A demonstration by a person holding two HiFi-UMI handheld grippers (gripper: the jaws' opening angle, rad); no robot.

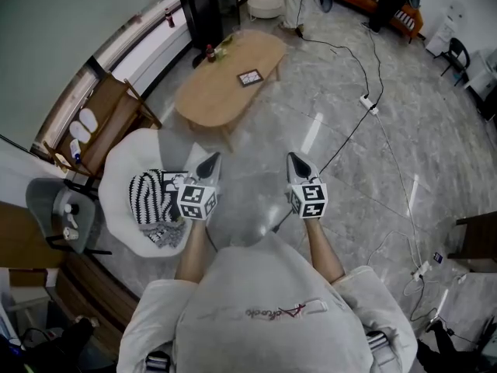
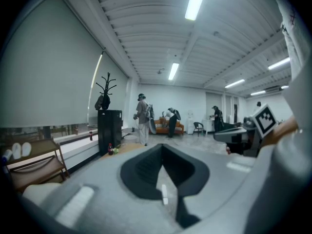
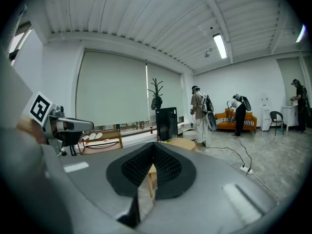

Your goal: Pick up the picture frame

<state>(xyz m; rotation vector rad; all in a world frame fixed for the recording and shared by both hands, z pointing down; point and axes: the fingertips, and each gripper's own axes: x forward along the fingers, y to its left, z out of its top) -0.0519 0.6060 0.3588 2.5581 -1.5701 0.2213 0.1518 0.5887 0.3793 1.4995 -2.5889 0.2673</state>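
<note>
Both pairs of jaws are pressing together with nothing between them, as the left gripper (image 2: 162, 147) and the right gripper (image 3: 153, 145) are pointing side by side over the grey marbled floor (image 1: 252, 150); the small dark rectangular picture frame (image 1: 250, 77) is lying flat on the light oval wooden table (image 1: 210, 99), well ahead of both tips, untouched

Head overhead — both gripper views toward table (image 1: 217, 92)

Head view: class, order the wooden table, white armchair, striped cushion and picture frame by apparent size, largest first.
1. wooden table and white armchair: look alike, armchair nearer, so unranked
2. striped cushion
3. picture frame
</note>
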